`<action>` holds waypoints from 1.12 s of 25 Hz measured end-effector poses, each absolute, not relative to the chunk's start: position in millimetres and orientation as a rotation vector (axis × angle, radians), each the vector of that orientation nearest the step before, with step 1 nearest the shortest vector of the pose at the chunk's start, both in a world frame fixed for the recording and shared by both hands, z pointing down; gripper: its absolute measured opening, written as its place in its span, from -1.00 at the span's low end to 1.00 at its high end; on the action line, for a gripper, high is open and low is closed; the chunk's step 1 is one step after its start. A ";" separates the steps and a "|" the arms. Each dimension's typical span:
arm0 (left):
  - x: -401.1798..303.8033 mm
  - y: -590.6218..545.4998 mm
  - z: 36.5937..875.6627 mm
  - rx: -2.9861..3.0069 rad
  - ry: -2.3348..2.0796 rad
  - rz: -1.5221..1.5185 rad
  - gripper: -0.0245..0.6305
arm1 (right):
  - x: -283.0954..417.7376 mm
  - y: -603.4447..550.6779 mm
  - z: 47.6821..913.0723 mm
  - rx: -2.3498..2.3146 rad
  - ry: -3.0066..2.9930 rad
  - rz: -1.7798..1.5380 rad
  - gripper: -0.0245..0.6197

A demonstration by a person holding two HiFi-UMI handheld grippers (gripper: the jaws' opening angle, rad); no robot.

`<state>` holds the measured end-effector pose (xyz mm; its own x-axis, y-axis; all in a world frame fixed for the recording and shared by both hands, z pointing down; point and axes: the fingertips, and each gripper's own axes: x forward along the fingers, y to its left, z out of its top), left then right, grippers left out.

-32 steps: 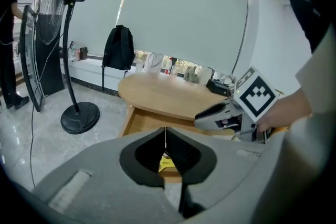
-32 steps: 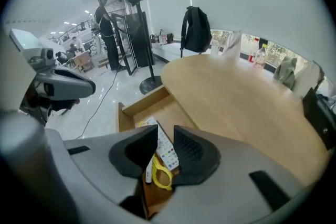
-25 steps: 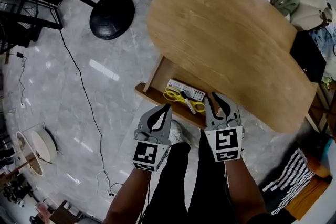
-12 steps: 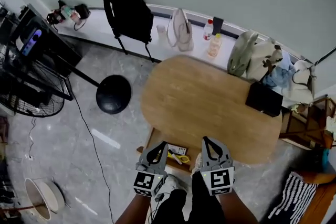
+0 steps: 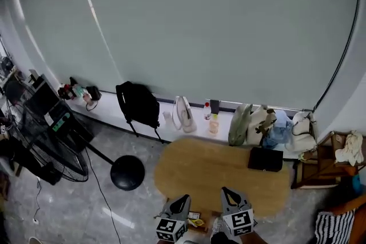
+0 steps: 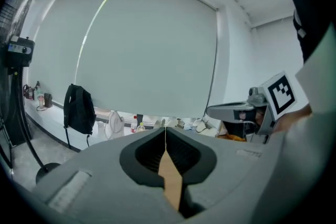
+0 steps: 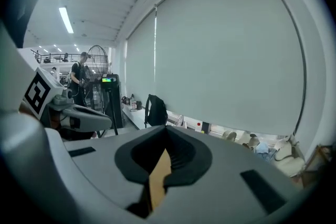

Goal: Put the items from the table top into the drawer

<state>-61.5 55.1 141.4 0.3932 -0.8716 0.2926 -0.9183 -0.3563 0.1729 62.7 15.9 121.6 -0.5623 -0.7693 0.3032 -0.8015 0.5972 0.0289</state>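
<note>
We hold the left gripper (image 5: pixel 183 200) and right gripper (image 5: pixel 227 191) shut and empty above the open drawer (image 5: pixel 198 228), where the items (image 5: pixel 196 219) lie. The table (image 5: pixel 217 171) looks bare; a black case (image 5: pixel 265 159) sits at or behind its far edge. Little seems left.

I am watching a table (image 5: pixel 211 174) lying almost wholly bare, open for passing across; only a black bag (image 5: pixel 265 159) is sitting at its far right edge, while a round black base (image 5: pixel 127 172) is occupying the floor off its left end and bags (image 5: pixel 269 126) are crowding the ledge (image 5: pixel 114 114) behind.
</note>
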 end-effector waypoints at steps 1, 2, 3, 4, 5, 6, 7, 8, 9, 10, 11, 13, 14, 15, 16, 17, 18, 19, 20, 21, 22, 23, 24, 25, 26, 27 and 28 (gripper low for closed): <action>-57.5 50.2 133.6 2.382 -1.557 0.208 -0.87 | 61.8 14.3 110.6 1.296 -2.557 0.155 -0.93; -52.5 47.6 126.0 2.409 -1.550 0.204 -0.87 | 60.9 15.8 100.0 1.296 -2.572 0.157 -0.93; -46.4 47.9 119.4 2.428 -1.543 0.204 -0.87 | 60.9 20.9 91.2 1.286 -2.582 0.158 -0.93; -40.2 50.1 113.7 2.439 -1.538 0.206 -0.87 | 62.2 28.1 83.9 1.271 -2.584 0.150 -0.93; -35.2 52.2 108.2 2.447 -1.538 0.206 -0.87 | 64.4 35.2 77.7 1.260 -2.579 0.135 -0.93; -32.1 53.2 102.1 2.455 -1.543 0.202 -0.87 | 67.5 40.4 72.7 1.255 -2.571 0.117 -0.94; -30.3 52.8 95.3 2.468 -1.552 0.195 -0.87 | 71.5 43.2 68.5 1.260 -2.565 0.098 -0.94; -29.0 51.5 87.9 2.484 -1.562 0.189 -0.87 | 76.3 43.9 64.5 1.270 -2.560 0.077 -0.94; -27.8 49.9 80.5 2.501 -1.572 0.183 -0.87 | 81.7 43.5 60.2 1.283 -2.557 0.057 -0.94; -26.6 48.2 73.4 2.518 -1.582 0.177 -0.87 | 87.3 42.4 55.3 1.297 -2.556 0.036 -0.94; -25.3 46.7 66.8 2.533 -1.590 0.171 -0.87 | 92.7 40.9 49.9 1.313 -2.555 0.014 -0.94; -22.4 45.8 56.5 2.556 -1.603 0.164 -0.87 | 102.1 39.4 39.4 1.344 -2.551 -0.028 -0.94; -20.4 46.8 53.0 2.562 -1.606 0.161 -0.87 | 106.4 40.1 35.6 1.359 -2.547 -0.043 -0.94; -17.5 48.4 50.4 2.565 -1.606 0.157 -0.87 | 110.9 41.7 32.9 1.372 -2.542 -0.053 -0.94; -13.5 50.2 48.5 2.567 -1.601 0.152 -0.87 | 115.7 43.8 31.2 1.384 -2.534 -0.061 -0.94; -8.7 52.4 47.1 2.571 -1.593 0.148 -0.87 | 120.1 46.3 30.5 1.394 -2.527 -0.065 -0.94; -3.8 55.3 46.4 2.577 -1.581 0.148 -0.87 | 123.3 48.8 30.7 1.402 -2.522 -0.063 -0.94; 0.5 59.0 46.5 2.581 -1.566 0.150 -0.87 | 125.2 51.5 31.5 1.409 -2.520 -0.056 -0.94; 4.5 62.9 47.3 2.584 -1.550 0.151 -0.87 | 126.2 53.7 32.3 1.413 -2.520 -0.049 -0.94; 8.4 66.2 48.5 2.586 -1.537 0.153 -0.87 | 127.2 55.0 32.4 1.417 -2.522 -0.045 -0.94; 12.5 68.6 49.6 2.586 -1.526 0.157 -0.87 | 128.5 55.2 31.4 1.420 -2.525 -0.047 -0.94; 16.3 70.4 49.8 2.587 -1.518 0.161 -0.87 | 129.9 55.2 29.6 1.424 -2.529 -0.053 -0.94; 19.3 71.8 48.9 2.589 -1.515 0.162 -0.87 | 131.0 55.3 27.5 1.426 -2.534 -0.059 -0.94; 20.8 72.6 47.0 2.595 -1.518 0.161 -0.87 | 131.5 55.7 25.3 1.429 -2.538 -0.066 -0.94; 20.8 73.2 44.5 2.603 -1.523 0.163 -0.87 | 131.4 56.1 23.2 1.432 -2.541 -0.074 -0.94; 19.7 73.8 42.1 2.609 -1.526 0.171 -0.87 | 130.8 56.5 21.4 1.436 -2.543 -0.083 -0.94; 18.1 74.6 39.9 2.612 -1.527 0.184 -0.87 | 130.1 56.8 19.9 1.441 -2.544 -0.091 -0.94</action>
